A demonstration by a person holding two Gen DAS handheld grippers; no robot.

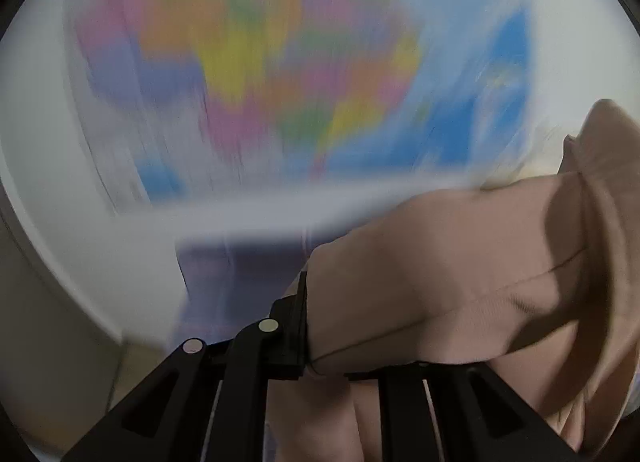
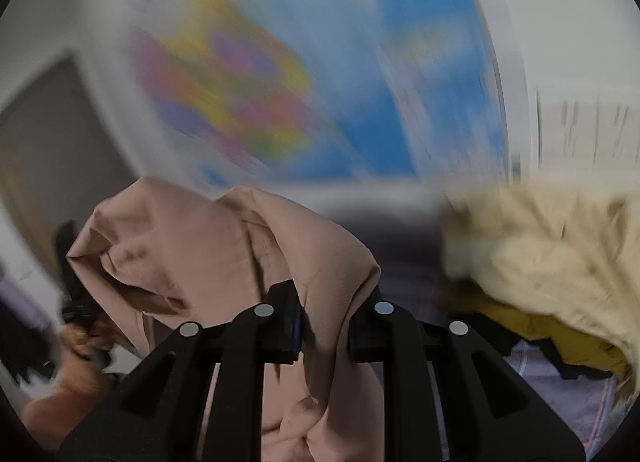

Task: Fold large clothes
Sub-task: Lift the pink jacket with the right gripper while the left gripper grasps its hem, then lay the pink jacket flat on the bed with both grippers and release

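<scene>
A dusty-pink garment [image 1: 460,274] hangs between my two grippers, lifted in the air. My left gripper [image 1: 326,370] is shut on a fold of it; the cloth covers the right finger and spreads up to the right. In the right wrist view the same pink garment [image 2: 224,250] drapes over and between the fingers. My right gripper [image 2: 324,334] is shut on a bunched fold of it. The left gripper [image 2: 78,302] and the hand holding it show blurred at the left edge.
A colourful world map [image 1: 280,61] hangs on the white wall behind, blurred by motion; it also shows in the right wrist view [image 2: 320,81]. A cream fleece garment [image 2: 552,254] over a mustard one [image 2: 560,346] lies at the right, on a lilac surface [image 2: 560,390].
</scene>
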